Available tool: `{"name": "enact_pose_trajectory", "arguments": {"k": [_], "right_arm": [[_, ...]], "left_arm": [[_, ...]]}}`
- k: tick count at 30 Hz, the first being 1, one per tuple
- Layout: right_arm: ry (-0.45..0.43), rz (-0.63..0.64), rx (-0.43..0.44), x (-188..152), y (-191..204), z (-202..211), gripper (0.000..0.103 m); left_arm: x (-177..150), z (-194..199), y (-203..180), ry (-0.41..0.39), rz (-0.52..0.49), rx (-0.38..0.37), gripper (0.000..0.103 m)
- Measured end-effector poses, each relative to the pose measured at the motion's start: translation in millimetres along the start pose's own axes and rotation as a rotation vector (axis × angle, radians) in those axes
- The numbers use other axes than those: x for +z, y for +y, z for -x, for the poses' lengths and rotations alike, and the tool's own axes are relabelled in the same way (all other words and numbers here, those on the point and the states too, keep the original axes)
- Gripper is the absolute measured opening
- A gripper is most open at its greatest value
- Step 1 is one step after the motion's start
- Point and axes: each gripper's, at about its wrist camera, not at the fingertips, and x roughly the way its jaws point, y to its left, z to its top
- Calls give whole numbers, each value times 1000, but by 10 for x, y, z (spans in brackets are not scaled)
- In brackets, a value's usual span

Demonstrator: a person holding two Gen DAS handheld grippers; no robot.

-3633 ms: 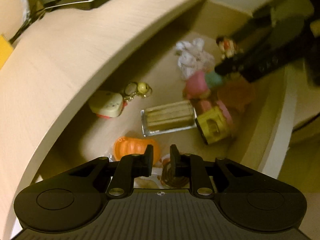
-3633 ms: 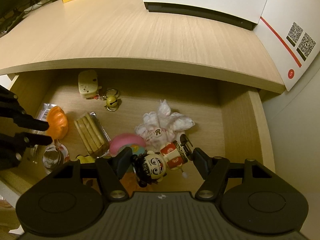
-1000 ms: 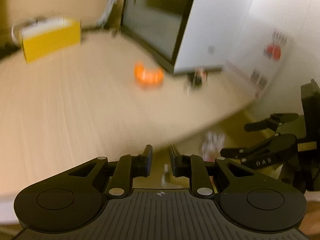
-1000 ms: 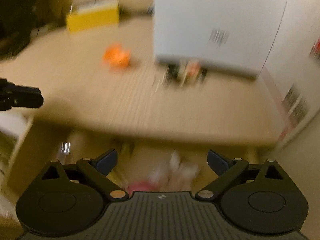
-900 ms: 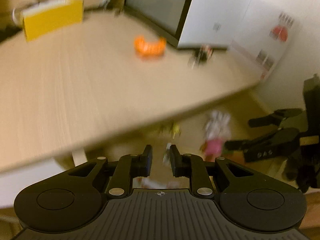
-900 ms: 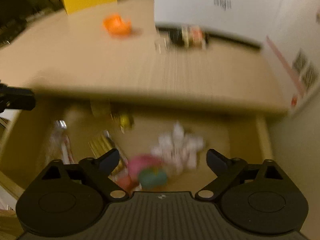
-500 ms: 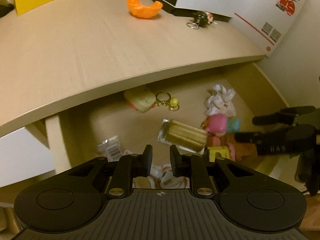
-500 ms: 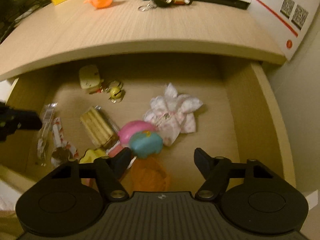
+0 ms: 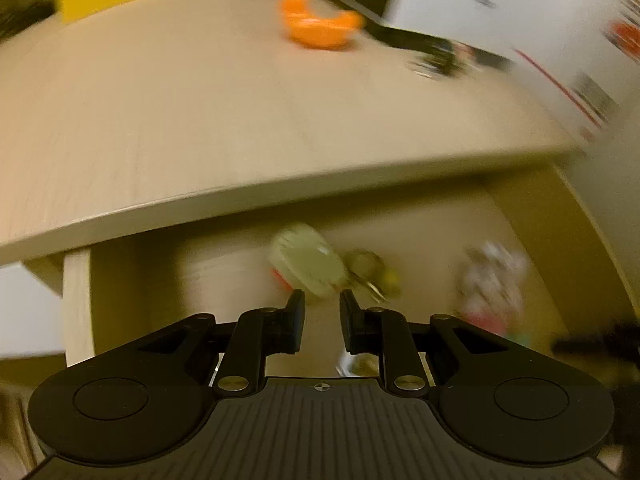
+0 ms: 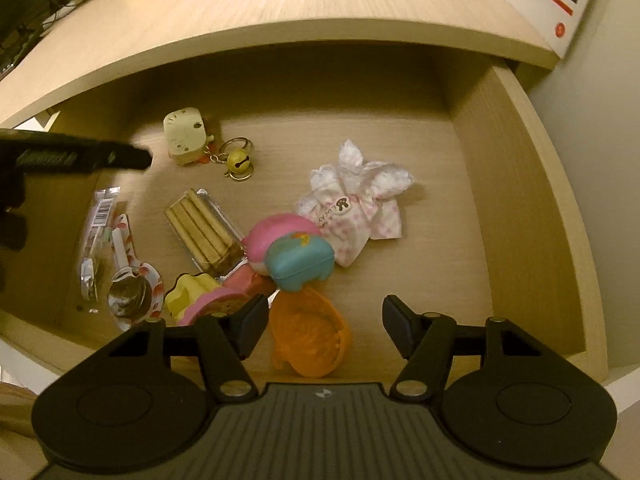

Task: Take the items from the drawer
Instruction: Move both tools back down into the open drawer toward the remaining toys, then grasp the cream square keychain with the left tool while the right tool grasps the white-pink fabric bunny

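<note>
The open drawer (image 10: 516, 184) is seen below the desk top (image 10: 360, 4), with most of its contents gathered toward the front left. The orange pumpkin-shaped half shell (image 10: 308, 338) lies just ahead of the right gripper (image 10: 324, 330), whose jaws are closing around it from a middling gap without yet pressing on it. The shell is judged light, stiff and hollow, best taken across its rim. The pink checked cloth pouch (image 10: 356, 204) is judged soft, and the clear biscuit pack (image 10: 204, 230) brittle. The cream toy with its bell keyring (image 9: 310, 266) lies beyond the left gripper (image 9: 322, 320), whose jaws stand narrowly apart and empty. The left view is blurred, so smaller items there cannot be made out.
</note>
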Motion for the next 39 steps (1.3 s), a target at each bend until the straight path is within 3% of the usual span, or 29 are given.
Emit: {"name": "enact_pose_trajectory", "arguments": {"k": [5,10,12,17,23,31,34,39], "right_arm": [[-32,8,-20,87,13,-37,64],[-34,6,4,197,-32,-65,65],[-29,4,9,246,-39,-80,65],[-21,-2,12,349,-50,-113,67],[-5,-13,21,430,-66,-132,69],[13,-1,10,467,51,-143,71],[21,4,6,495,66,-149,71],[26,-10,13,494,39,-75,72]], "left_arm": [[89,-184,98,-15,155,9,21],[216,-404,53,1,174,78,24],[254,-475,49,4,179,86,38],[345,-619,10,-20,174,55,40],[327,-653,-83,-40,66,37,41],[275,-634,-104,38,-14,-70,41],[188,-595,-197,42,-142,-109,41],[-1,-508,-352,-2,-347,-99,44]]}}
